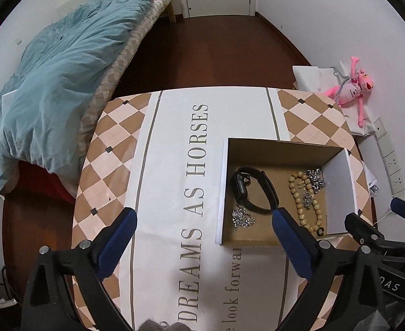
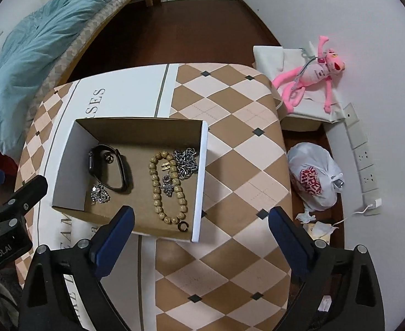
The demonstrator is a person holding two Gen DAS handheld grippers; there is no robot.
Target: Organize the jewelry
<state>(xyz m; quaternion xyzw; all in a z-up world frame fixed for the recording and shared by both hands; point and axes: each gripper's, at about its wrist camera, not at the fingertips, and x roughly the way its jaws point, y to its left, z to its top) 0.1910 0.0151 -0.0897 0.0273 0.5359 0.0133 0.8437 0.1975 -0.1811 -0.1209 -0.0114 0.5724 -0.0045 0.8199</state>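
Observation:
An open cardboard box (image 1: 282, 149) (image 2: 136, 125) stands on the table. Inside lie a black smartwatch (image 1: 253, 190) (image 2: 111, 169), a wooden bead bracelet (image 1: 305, 201) (image 2: 169, 190), a silver chain (image 1: 316, 179) (image 2: 187, 162), a small silver piece (image 1: 241, 219) (image 2: 99, 193) and a small charm (image 2: 168, 183). My left gripper (image 1: 205, 218) is open and empty, above the table left of the box's near edge. My right gripper (image 2: 201, 218) is open and empty, over the box's near right corner.
The table carries a checkered cloth (image 1: 114, 143) (image 2: 238, 143) with printed lettering. A bed with a blue duvet (image 1: 59, 77) stands to the left. A pink plush toy (image 2: 312, 77), a white plastic bag (image 2: 312, 176) and wall sockets (image 2: 365, 160) are to the right.

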